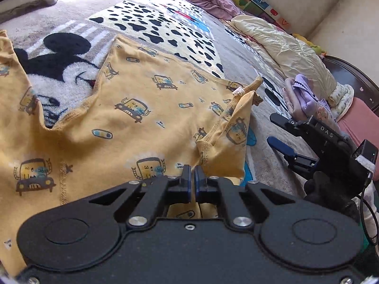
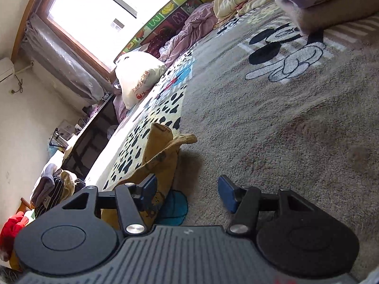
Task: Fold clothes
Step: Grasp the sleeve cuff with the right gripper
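The yellow cotton child's garment printed with cartoon cars (image 1: 146,108) lies spread on the grey plush cartoon-mouse blanket (image 1: 71,71) that covers the bed, one printed mouse head showing through the gap between its two spread parts. The left claw (image 1: 192,184) sits at the garment's near edge with its blue-padded fingers (image 1: 187,182) drawn together; yellow cloth shows beneath them, so it looks clamped on a fold of the fabric, though the pinch itself is hidden behind the pads. Just right of that grip, a flap of the garment stands up in a loose peak.

The right claw (image 2: 187,196) hovers off the garment's right edge with its jaws wide apart, holding nothing; in its own view one pad is just beside the raised yellow flap and the other is over bare blanket.

The risks look plain from here. If the left claw has caught only one layer, lifting would pull the garment out of shape rather than fold it. The standing flap could flop the wrong way and leave a crooked crease. The pile of the blanket may drag on the cotton and bunch it, and the right claw, closing low, could nip blanket along with cloth.
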